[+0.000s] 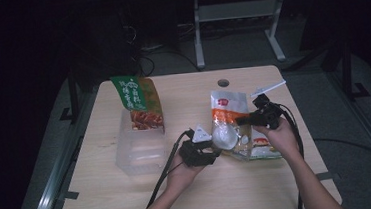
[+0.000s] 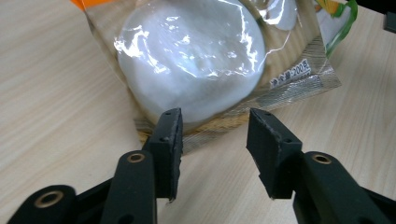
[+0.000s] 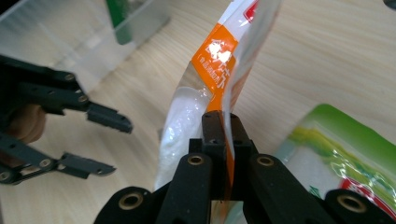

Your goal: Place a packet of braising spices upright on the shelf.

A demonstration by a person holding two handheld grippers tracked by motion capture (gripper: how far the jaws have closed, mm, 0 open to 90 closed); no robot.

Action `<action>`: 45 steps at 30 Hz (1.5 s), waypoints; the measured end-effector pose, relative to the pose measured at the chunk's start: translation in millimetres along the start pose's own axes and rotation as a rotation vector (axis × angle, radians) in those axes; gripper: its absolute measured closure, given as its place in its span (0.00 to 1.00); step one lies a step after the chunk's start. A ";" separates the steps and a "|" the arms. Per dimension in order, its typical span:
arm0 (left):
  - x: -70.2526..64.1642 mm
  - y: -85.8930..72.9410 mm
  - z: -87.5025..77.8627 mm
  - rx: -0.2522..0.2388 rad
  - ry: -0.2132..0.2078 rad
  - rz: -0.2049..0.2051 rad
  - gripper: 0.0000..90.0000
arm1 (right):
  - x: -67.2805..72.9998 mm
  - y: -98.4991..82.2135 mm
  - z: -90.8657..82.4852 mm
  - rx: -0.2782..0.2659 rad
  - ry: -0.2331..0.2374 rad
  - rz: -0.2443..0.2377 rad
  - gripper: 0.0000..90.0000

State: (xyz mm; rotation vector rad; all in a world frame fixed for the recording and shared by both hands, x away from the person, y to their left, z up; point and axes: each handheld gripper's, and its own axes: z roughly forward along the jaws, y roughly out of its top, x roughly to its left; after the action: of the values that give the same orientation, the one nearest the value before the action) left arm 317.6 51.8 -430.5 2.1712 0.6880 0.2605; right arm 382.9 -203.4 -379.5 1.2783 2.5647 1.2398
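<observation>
The right gripper (image 3: 223, 122) is pinching the orange edge of a clear food bag (image 3: 219, 74), its jaws pressed together on the film and holding that edge raised off the table (image 1: 131, 199); in the high view the bag (image 1: 229, 116) is standing between the two hands, orange-and-white at the top, with a white round bun (image 1: 224, 135) inside its lower part. The left gripper (image 2: 215, 128) is sitting at the bag's lower corner with its jaws spread; nothing is lying between the pads, and the sealed corner of the bag (image 2: 299, 79) with the bun (image 2: 191, 56) is resting just beyond them on the wood. In the right gripper view the left gripper (image 3: 109, 142) is showing as open, apart from the bag. A second packet with green print (image 3: 345, 154) is lying flat beside the held bag. A clear plastic bin (image 1: 139, 148) is standing left of the left hand, with a green and brown snack bag (image 1: 138, 102) upright at its far end.
</observation>
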 end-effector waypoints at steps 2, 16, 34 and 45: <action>0.9 0.2 -1.0 -0.010 0.008 -0.017 0.55 | 4.5 0.1 -2.7 -0.010 0.010 -0.030 1.00; 13.7 0.5 1.6 -0.071 -0.020 -0.105 0.28 | 25.2 -17.9 -21.2 -0.057 0.098 -0.235 1.00; 14.3 3.7 6.4 -0.095 -0.157 -0.180 0.88 | 28.1 -31.1 -15.6 -0.003 0.126 -0.276 0.98; 8.9 -2.0 1.0 -0.090 -0.110 -0.157 0.98 | 25.3 -37.4 3.0 0.068 0.135 -0.198 0.90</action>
State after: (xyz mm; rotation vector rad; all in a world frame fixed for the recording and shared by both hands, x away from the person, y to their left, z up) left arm 324.6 57.1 -433.0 2.0176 0.7644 0.0873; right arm 342.2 -197.4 -398.5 0.9507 2.7682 1.2499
